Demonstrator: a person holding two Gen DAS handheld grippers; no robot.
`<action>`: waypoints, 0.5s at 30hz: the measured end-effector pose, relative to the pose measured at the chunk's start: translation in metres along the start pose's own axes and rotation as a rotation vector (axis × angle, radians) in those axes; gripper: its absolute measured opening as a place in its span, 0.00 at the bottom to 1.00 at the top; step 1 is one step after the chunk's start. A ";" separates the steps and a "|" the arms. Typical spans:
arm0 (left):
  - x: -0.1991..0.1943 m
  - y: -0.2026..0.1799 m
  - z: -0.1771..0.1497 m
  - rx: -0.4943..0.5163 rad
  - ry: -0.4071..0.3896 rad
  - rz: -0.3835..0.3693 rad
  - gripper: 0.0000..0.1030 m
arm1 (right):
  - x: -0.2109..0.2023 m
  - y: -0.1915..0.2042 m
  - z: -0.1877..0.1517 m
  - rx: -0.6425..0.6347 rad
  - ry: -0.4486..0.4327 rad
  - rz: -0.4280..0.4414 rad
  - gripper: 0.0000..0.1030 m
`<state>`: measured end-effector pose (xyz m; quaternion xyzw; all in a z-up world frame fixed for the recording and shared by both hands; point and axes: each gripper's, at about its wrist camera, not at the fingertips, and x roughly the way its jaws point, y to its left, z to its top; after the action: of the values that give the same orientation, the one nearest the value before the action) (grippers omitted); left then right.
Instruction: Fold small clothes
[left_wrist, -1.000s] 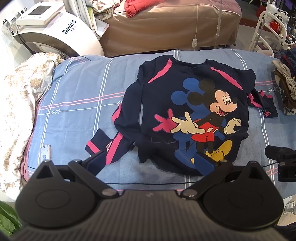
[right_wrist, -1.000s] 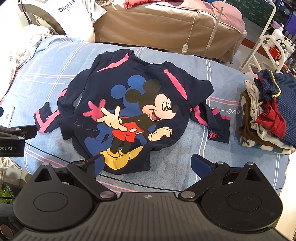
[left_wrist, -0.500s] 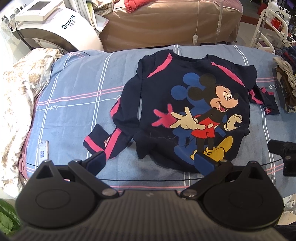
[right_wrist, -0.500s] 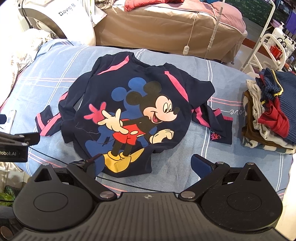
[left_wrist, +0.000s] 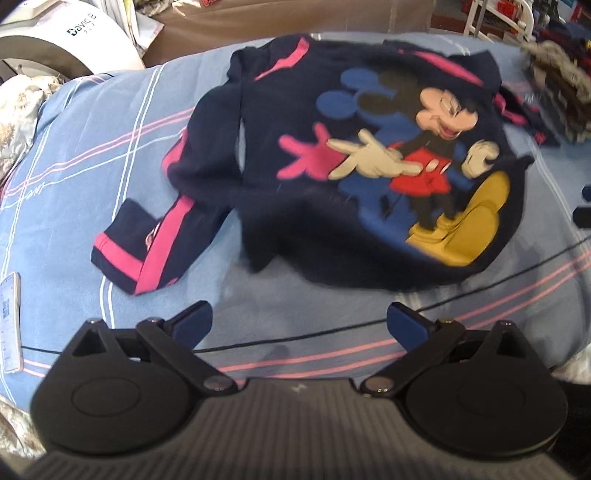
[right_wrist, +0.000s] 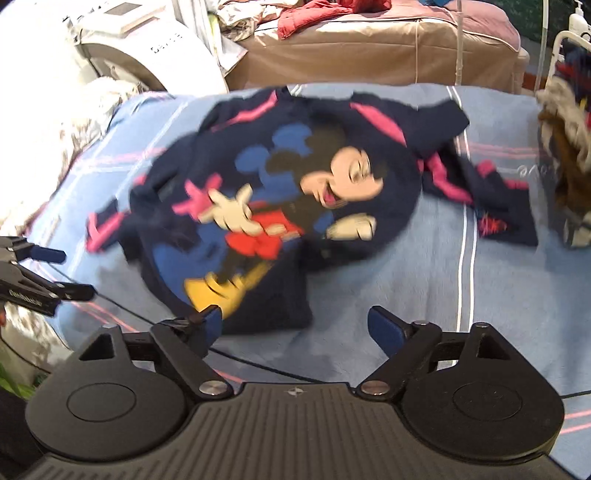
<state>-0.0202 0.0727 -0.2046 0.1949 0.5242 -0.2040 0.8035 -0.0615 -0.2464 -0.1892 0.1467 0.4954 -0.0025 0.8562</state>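
A navy child's sweatshirt (left_wrist: 332, 206) with pink stripes and a cartoon mouse print lies face up on a blue striped blanket (left_wrist: 92, 147). It also shows in the right wrist view (right_wrist: 280, 206). Its left sleeve (left_wrist: 155, 243) is bent toward the near edge; its right sleeve (right_wrist: 491, 199) trails to the right. My left gripper (left_wrist: 299, 321) is open and empty, just short of the hem. My right gripper (right_wrist: 295, 325) is open and empty, its left fingertip at the hem's near edge. The left gripper also shows at the left of the right wrist view (right_wrist: 44, 269).
A pile of clothes (right_wrist: 565, 155) sits on the blanket's right end. A phone (left_wrist: 9, 317) lies at the near left edge. A white machine (right_wrist: 147, 48) and a tan covered couch (right_wrist: 369, 48) stand behind. A floral quilt (left_wrist: 18, 110) lies at left.
Both grippers have moved forward and down toward the sweatshirt's hem, so the garment looks larger and blurred. Both remain open. The sweatshirt has not moved.
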 end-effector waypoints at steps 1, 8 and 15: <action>0.010 0.005 -0.007 0.017 -0.006 0.021 1.00 | 0.009 -0.002 -0.006 -0.027 0.001 0.006 1.00; 0.064 0.043 -0.009 0.194 -0.159 -0.112 0.96 | 0.054 0.003 -0.018 -0.439 -0.074 0.080 1.00; 0.102 0.051 0.029 0.198 -0.106 -0.388 0.75 | 0.081 -0.003 -0.008 -0.619 0.003 0.137 0.95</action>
<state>0.0668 0.0879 -0.2829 0.1574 0.4863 -0.4154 0.7524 -0.0274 -0.2362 -0.2624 -0.0881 0.4629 0.2062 0.8576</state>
